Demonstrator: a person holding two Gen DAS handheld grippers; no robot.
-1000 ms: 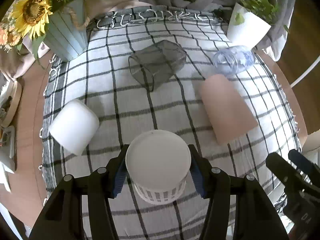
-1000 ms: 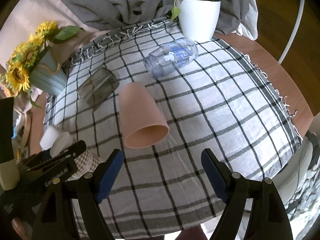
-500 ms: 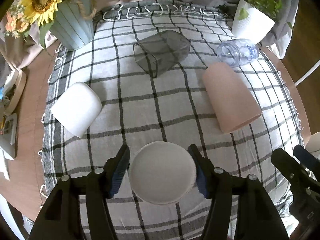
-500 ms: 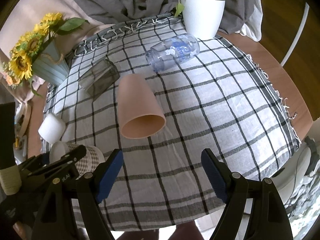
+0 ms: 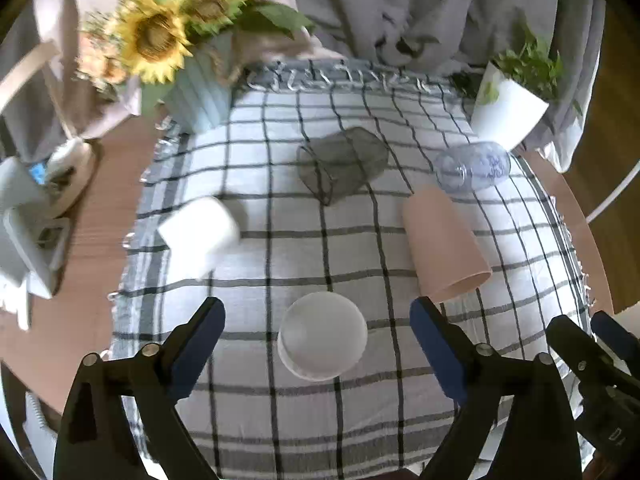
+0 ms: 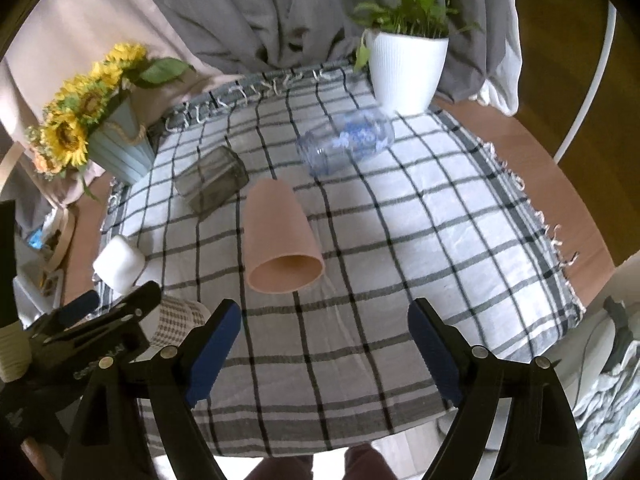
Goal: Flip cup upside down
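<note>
A white checked cup stands upside down on the checked tablecloth, its flat base facing up. My left gripper is open above it, its blue pads well apart on either side and not touching it. The cup also shows in the right wrist view, partly hidden behind the left gripper. My right gripper is open and empty over the cloth's near edge. A pink cup lies on its side just beyond it, its mouth toward me.
A white cup, a dark grey glass and a clear blue jar lie on their sides. A sunflower vase stands at the back left, a white plant pot at the back right. Clutter sits on the bare table's left.
My left gripper set the checked cup down on its rim, opened its jaws wide and drew back from it. My right gripper stayed open and rose slightly.
</note>
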